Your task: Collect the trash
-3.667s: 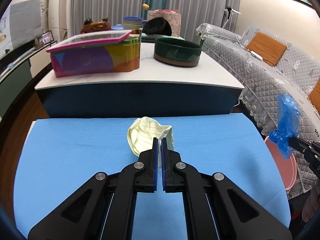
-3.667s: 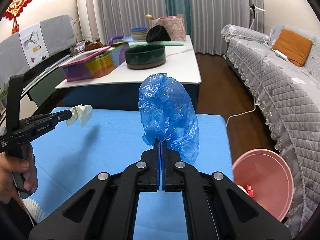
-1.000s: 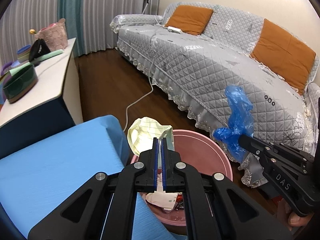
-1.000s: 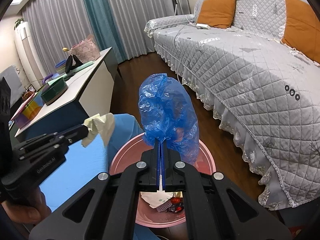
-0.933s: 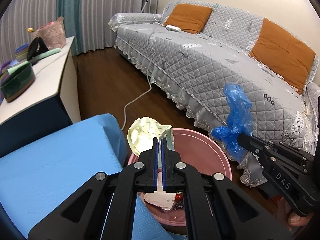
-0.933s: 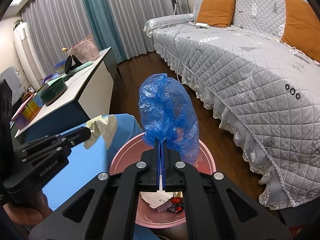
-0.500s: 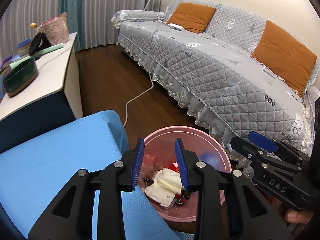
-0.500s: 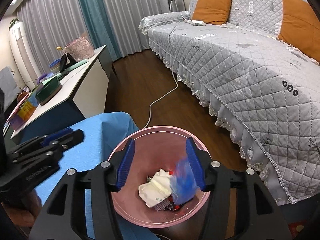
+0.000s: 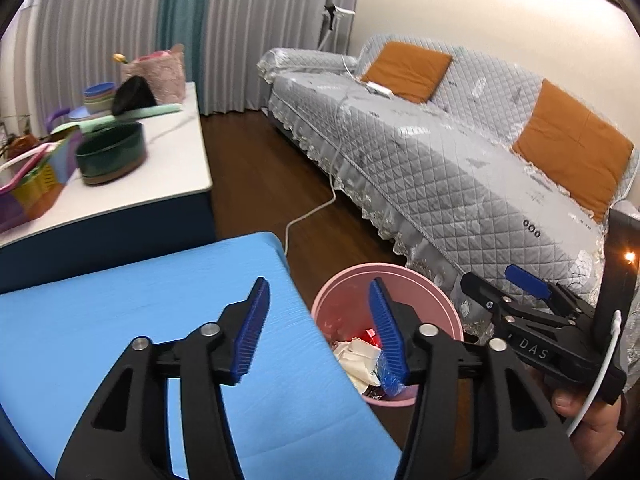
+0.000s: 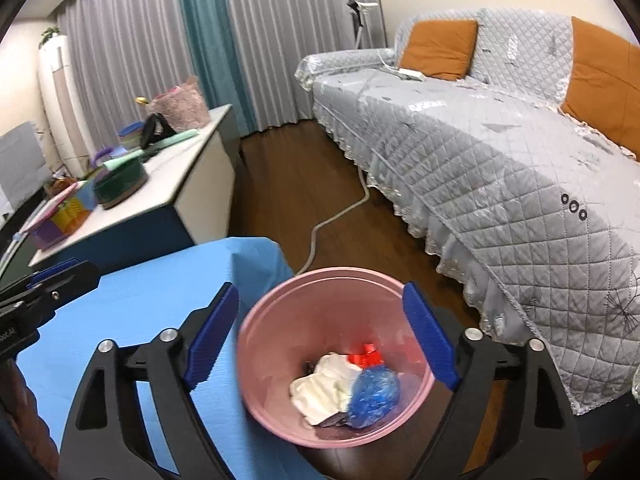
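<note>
A pink trash bin (image 10: 280, 408) stands on the floor beside the blue-covered table (image 10: 152, 292). It holds a crumpled pale paper (image 10: 320, 388), a blue plastic bag (image 10: 374, 394) and a red scrap (image 10: 364, 354). My right gripper (image 10: 320, 336) is open and empty above the bin. My left gripper (image 9: 318, 332) is open and empty over the table's right edge, with the bin (image 9: 432, 304) just beyond it. The right gripper (image 9: 520, 292) also shows at the right of the left wrist view. The left gripper (image 10: 60, 276) shows at the left of the right wrist view.
A grey quilted sofa (image 9: 460, 152) with orange cushions (image 9: 404, 66) runs along the right. A white cable (image 10: 336, 216) lies on the dark wood floor. A white side table (image 9: 168, 168) behind carries a green bowl (image 9: 112, 156) and a colourful box (image 9: 28, 188).
Both grippers opened over the bin. The yellow paper and the blue bag dropped into it. Both grippers have since opened wider and shifted back a little towards the table.
</note>
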Demonstrator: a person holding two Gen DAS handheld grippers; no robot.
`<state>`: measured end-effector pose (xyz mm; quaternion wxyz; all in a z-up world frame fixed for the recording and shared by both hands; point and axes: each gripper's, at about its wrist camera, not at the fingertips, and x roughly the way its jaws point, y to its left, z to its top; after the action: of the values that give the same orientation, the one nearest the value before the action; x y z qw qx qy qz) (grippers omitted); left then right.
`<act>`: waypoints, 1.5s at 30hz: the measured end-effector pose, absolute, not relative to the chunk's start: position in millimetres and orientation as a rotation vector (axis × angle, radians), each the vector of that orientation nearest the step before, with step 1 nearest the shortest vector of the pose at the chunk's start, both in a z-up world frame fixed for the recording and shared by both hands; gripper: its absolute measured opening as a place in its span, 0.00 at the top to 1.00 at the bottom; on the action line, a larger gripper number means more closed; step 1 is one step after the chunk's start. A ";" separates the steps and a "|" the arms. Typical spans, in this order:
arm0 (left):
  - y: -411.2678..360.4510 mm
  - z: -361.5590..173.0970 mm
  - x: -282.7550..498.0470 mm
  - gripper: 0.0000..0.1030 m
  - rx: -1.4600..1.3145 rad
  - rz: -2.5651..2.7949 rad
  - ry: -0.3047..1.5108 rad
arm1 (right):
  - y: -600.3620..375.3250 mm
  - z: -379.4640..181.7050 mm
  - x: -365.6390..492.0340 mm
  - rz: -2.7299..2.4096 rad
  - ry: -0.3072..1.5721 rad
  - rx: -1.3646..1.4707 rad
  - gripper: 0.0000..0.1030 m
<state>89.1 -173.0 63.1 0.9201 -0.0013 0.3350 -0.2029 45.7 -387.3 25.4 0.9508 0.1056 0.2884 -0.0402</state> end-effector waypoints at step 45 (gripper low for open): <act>-10.4 13.3 -86.7 0.15 -0.112 0.007 0.661 | -235.4 17.9 -94.7 -0.031 0.579 0.012 0.05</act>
<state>-86.7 -10.4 13.3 0.9444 -0.0548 0.3243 0.0032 -94.7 -235.4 17.9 0.9582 0.0061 0.2855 -0.0154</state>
